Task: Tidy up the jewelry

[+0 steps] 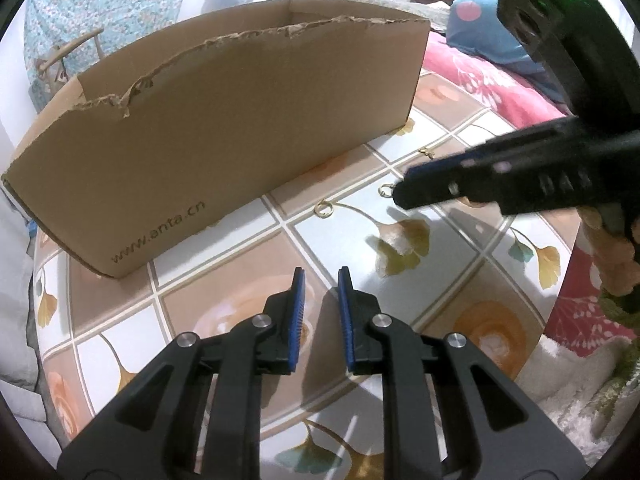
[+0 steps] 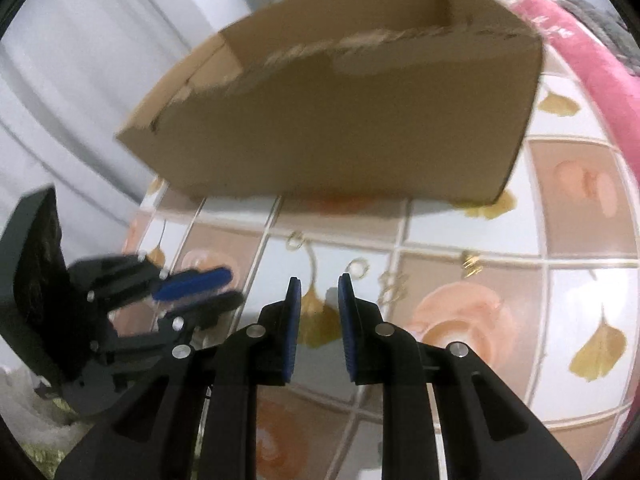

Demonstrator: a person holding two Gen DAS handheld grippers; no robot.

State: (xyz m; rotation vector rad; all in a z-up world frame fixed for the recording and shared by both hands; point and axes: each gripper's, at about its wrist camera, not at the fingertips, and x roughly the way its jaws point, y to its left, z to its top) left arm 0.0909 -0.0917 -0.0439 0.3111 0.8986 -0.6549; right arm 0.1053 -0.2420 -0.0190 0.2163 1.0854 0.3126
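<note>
Several small gold rings and earrings lie on the tiled tablecloth in front of a torn cardboard box [image 1: 224,128]. In the left wrist view one ring [image 1: 324,209] lies mid-table and another [image 1: 385,191] sits right at the tip of my right gripper [image 1: 400,196]. A gold piece [image 1: 428,153] rests nearer the box. My left gripper [image 1: 322,280] hovers low over the table, jaws narrowly apart with nothing between them. In the right wrist view my right gripper [image 2: 320,282] also has a narrow empty gap. A ring [image 2: 358,266] lies just beyond its tips. Others [image 2: 296,238] [image 2: 472,264] lie farther out.
The box [image 2: 360,128], open at the top, stands along the far side of the round table [image 1: 240,304]. Pink bedding [image 1: 492,80] lies beyond the table's right edge. The left gripper [image 2: 208,284] appears blurred at the left of the right wrist view.
</note>
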